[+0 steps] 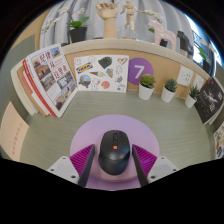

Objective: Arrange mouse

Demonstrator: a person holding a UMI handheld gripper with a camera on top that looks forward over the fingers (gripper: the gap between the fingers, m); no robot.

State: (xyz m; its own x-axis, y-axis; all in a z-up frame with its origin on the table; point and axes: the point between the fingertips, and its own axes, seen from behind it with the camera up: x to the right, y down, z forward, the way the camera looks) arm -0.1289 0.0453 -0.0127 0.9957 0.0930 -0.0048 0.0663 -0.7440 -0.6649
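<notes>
A black computer mouse [113,156] with a small orange mark on its top sits between my two fingers, over a round lilac mouse mat [112,128] on the pale green desk. My gripper [113,152] is shut on the mouse: the magenta pads [76,160] press on its left and right sides. The mouse points away from me. Its rear end is hidden below the fingers.
Open magazines [48,78] lean at the left. A leaflet [98,73] and a purple card with a 7 [140,71] stand at the back wall. Small potted plants [148,86] stand at the right, next to a dark picture [209,98].
</notes>
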